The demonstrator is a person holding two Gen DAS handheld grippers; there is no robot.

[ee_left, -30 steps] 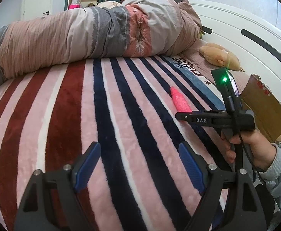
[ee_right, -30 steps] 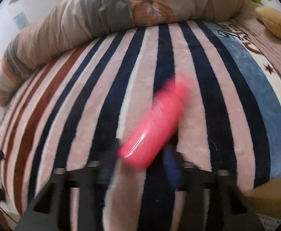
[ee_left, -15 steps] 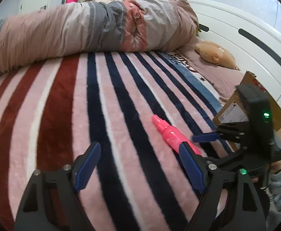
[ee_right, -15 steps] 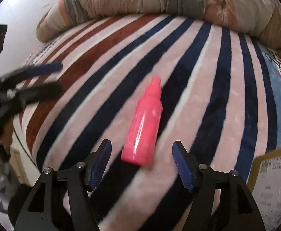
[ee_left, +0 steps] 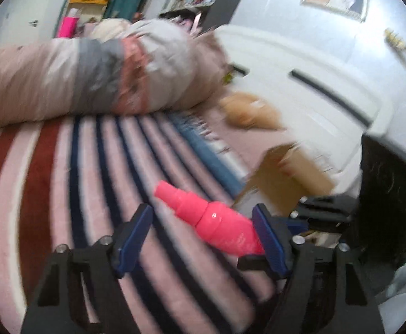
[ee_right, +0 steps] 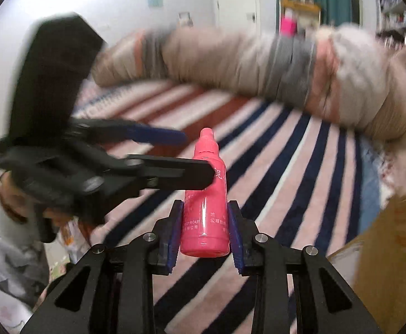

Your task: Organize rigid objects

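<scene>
A pink plastic bottle (ee_right: 206, 208) sits between the blue pads of my right gripper (ee_right: 205, 224), which is shut on its lower body, cap pointing away. It also shows in the left wrist view (ee_left: 219, 221), held above the striped blanket. My left gripper (ee_left: 203, 233) is open, its fingers on either side of the bottle's cap end; the right pad (ee_left: 267, 236) is close to the bottle. In the right wrist view the left gripper (ee_right: 158, 153) reaches in from the left, one finger against the bottle's neck.
A striped pink, navy and red blanket (ee_left: 63, 194) covers the bed. A rolled duvet (ee_left: 91, 78) lies along the far side. A cardboard box (ee_left: 289, 178) stands at the right, also in the right wrist view (ee_right: 392, 256). A plush toy (ee_left: 250, 112) lies by the white headboard.
My right gripper has closed on the pink bottle and lifted it off the blanket. My left gripper has moved in around the bottle's cap end. Both views swung upward.
</scene>
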